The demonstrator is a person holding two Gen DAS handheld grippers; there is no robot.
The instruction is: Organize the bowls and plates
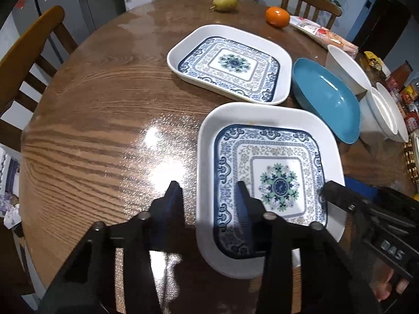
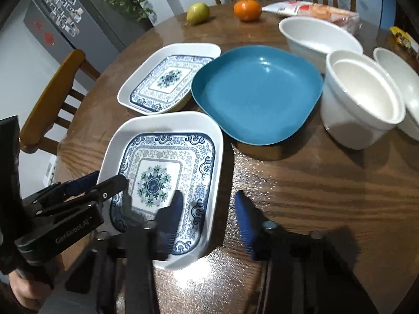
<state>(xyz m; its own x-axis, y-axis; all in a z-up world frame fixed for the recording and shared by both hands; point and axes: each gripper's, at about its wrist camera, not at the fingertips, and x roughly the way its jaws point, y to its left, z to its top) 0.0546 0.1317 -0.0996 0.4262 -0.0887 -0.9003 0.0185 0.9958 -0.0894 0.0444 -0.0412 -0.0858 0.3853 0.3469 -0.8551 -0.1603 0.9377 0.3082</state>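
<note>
On the near side of the round wood table (image 1: 104, 104) we have the near patterned plate (image 1: 262, 110), white rim w/ blue-green print, lying flat. We're at it from both sides. Our L gripper (image 1: 208, 191) straddles its left rim: one finger over the bare table, the other over the printed floor, rim btw them. There's a gap on both sides, so the jaws aren't clamped and nothing is held. Our R gripper (image 2: 209, 198) does the same at the opposite rim: one finger inside the plate, one over the table, pads clear of the rim, also not gripping.

Just behind sits the far patterned plate (image 1: 235, 30), same print, close to the near one but apart. A blue plate (image 2: 256, 91) is just beside both. Past it: a big white bowl (image 2: 314, 34), nested white bowls (image 2: 353, 110), and one more white bowl (image 2: 398, 78) at the edge. At the far edge are a pear (image 1: 225, 0), an orange (image 1: 277, 17) and a food packet (image 1: 322, 35).
</note>
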